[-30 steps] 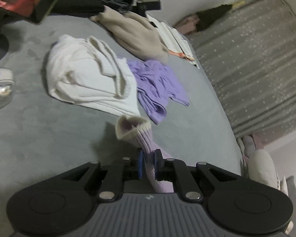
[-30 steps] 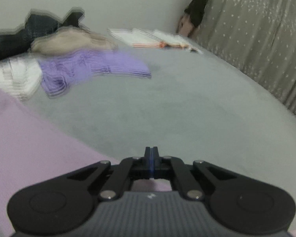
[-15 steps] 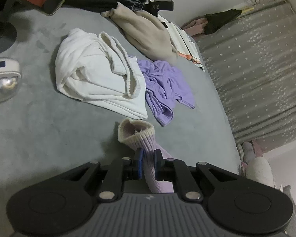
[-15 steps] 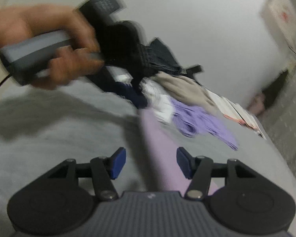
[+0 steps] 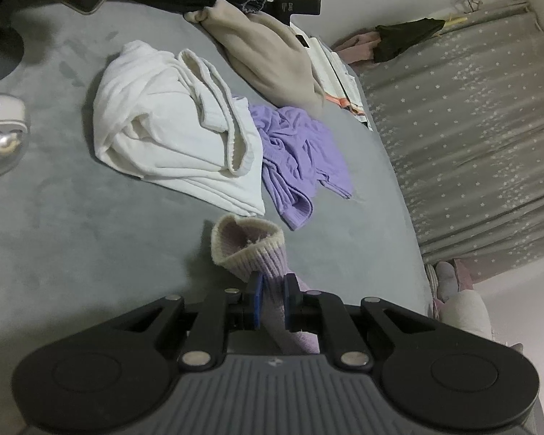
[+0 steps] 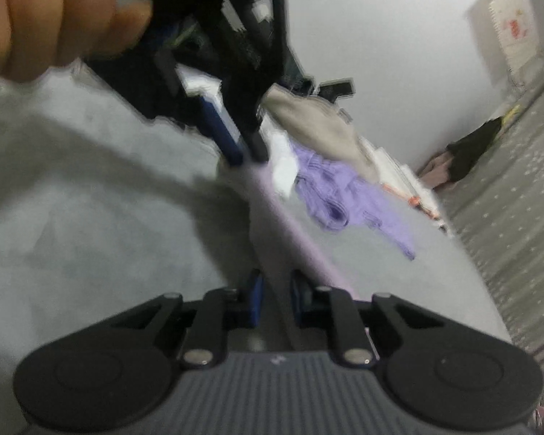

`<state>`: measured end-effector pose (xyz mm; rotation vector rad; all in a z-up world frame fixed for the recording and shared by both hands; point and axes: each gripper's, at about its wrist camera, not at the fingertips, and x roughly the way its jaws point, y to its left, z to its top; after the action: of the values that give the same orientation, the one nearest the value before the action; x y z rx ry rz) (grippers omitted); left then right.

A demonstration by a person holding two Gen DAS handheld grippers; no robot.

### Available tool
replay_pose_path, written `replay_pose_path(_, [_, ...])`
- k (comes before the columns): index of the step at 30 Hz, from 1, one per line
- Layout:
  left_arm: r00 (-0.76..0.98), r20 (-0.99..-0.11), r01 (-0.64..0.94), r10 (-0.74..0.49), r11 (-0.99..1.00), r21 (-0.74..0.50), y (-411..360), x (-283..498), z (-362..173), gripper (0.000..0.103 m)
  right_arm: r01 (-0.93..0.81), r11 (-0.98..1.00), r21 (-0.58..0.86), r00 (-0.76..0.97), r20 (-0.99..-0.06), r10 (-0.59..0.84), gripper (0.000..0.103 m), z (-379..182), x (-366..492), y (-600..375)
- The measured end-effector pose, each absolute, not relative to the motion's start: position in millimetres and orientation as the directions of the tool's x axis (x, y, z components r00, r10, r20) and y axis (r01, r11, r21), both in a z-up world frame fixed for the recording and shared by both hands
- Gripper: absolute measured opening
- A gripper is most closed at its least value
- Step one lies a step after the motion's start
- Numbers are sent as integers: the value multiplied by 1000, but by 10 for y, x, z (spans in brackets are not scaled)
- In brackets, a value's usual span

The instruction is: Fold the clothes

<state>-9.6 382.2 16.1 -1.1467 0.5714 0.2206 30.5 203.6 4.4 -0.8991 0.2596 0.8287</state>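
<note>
Two hand-held grippers, left (image 5: 271,299) and right (image 6: 275,302), each pinch one end of the long pale purple sleeve (image 5: 252,253), stretched straight between them above the bed (image 5: 90,239).

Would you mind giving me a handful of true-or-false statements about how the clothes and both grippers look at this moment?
1. The left gripper is clamped on a pale lilac knitted sleeve. True.
2. The white garment lies folded in a neat square. False: it is a rumpled heap.
3. The purple garment lies beside the white one on the grey surface. True.
4. The right gripper hangs empty. False: lilac cloth runs between its fingers.
5. The beige garment covers the purple one completely. False: most of the purple one shows.
</note>
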Motion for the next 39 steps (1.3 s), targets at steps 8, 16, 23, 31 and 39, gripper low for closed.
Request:
replay_pose_path(8, [833, -540, -456, -119, 406, -792, 3805, -82, 156, 8, -661, 320, -679, 707, -421, 568, 35, -9, 80, 2013])
replay_pose_path(16, [832, -541, -455, -124, 407, -792, 3786, -84, 163, 10, -618, 295, -729, 743, -419, 522, 36, -161, 177, 2192])
replay_pose_path(23, [831, -543, -457, -122, 406, -791, 3781, -95, 177, 11, -580, 292, -760, 768, -391, 507, 37, -248, 288, 2316])
replay_pose_path(31, [828, -549, -466, -119, 400, -789, 3805, -119, 180, 11, -588, 291, -754, 770, -413, 486, 11, -325, 347, 2423])
replay_pose_path(39, [877, -469, -400, -108, 376, -836, 3889, -286, 392, 10, -658, 408, -633, 733, -413, 541, 6, 78, 287, 2253])
